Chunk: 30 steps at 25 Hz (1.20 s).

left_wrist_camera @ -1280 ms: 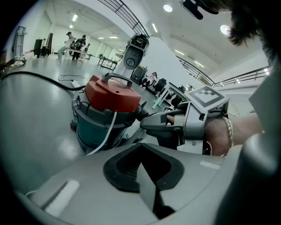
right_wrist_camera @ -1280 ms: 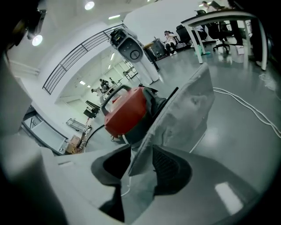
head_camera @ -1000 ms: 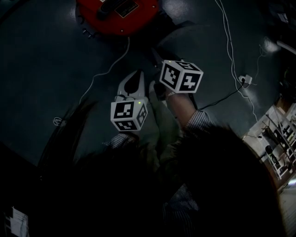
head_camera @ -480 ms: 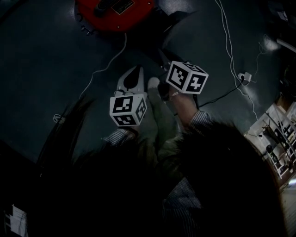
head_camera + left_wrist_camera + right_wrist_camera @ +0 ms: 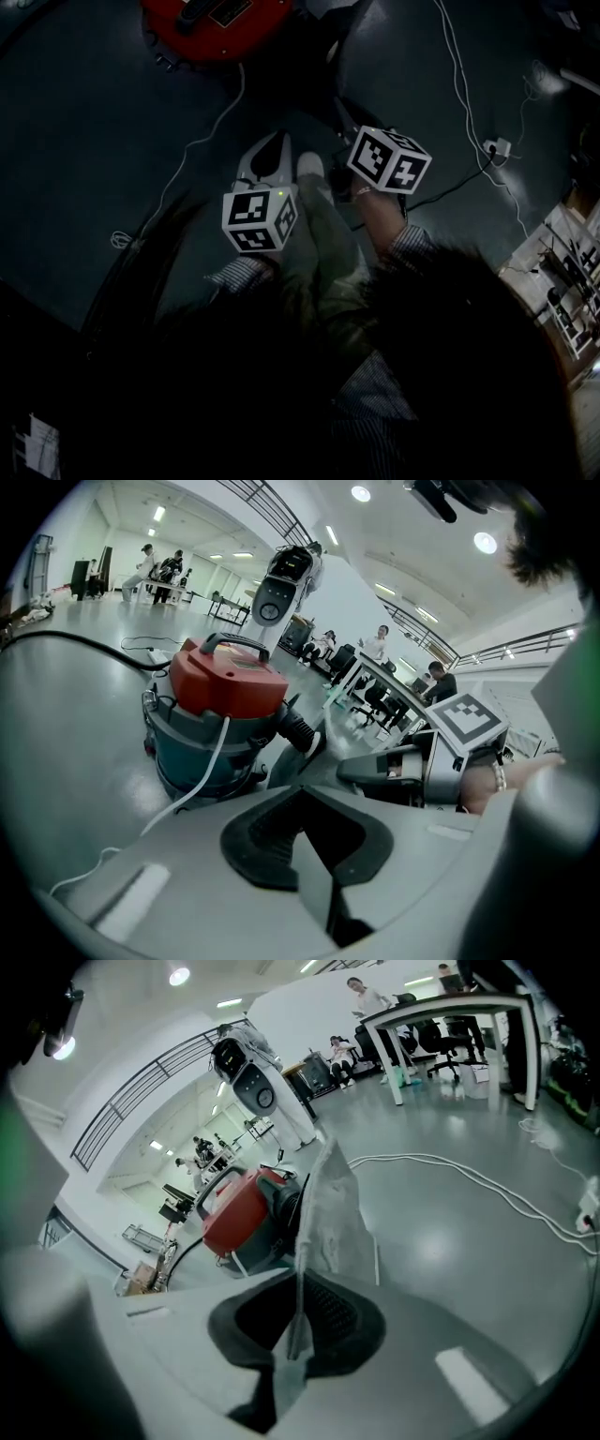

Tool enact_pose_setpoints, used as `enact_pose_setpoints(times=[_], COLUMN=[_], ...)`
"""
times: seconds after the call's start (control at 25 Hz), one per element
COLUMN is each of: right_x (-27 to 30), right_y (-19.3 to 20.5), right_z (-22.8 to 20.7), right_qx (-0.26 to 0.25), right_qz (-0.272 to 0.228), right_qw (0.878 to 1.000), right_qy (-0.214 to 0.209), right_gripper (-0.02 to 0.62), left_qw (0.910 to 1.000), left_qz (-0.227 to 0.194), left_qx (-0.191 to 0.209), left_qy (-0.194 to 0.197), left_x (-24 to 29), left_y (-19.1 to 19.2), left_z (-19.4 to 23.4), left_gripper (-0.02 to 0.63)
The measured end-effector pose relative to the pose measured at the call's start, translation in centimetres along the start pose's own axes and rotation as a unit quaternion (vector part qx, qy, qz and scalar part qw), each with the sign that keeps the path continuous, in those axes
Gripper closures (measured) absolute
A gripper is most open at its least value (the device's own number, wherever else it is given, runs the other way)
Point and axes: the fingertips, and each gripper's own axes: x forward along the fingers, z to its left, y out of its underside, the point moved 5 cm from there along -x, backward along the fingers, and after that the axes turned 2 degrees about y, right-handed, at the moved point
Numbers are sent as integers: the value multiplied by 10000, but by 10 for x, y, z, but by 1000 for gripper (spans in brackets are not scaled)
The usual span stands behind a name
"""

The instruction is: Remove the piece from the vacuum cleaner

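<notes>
A white table (image 5: pixel 441 1005) stands on the grey floor (image 5: pixel 487 1269). Black office chairs (image 5: pixel 459 1040) are under it, and a few people (image 5: pixel 361 996) are just behind it. White cables (image 5: pixel 450 1171) lie in front of it, running towards what may be a socket block (image 5: pixel 591 1199).

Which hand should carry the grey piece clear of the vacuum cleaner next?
Right. The right gripper has just been closing its jaws, which now pinch the thin grey piece in front of the vacuum cleaner. The left gripper has nothing between its jaws.
</notes>
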Motion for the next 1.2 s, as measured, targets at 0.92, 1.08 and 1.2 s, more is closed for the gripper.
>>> enact_pose_setpoints(times=[0.92, 1.08, 1.2], right_x=[-158, -221, -258], right_y=[-47, -65, -76], right_z=[65, 106, 133], right_qx=[-209, -437, -597], right_qz=[-169, -253, -321], right_qw=[9986, 9956, 9926], right_qy=[-465, -783, -1007], right_gripper=[572, 572, 572], left_qw=[9993, 9986, 9978], left_qz=[98, 76, -15], left_qx=[260, 347, 457], left_qy=[258, 390, 483], left_x=[-93, -140, -168], left_y=[-89, -120, -140], left_z=[-84, -122, -148], left_gripper=[600, 600, 600])
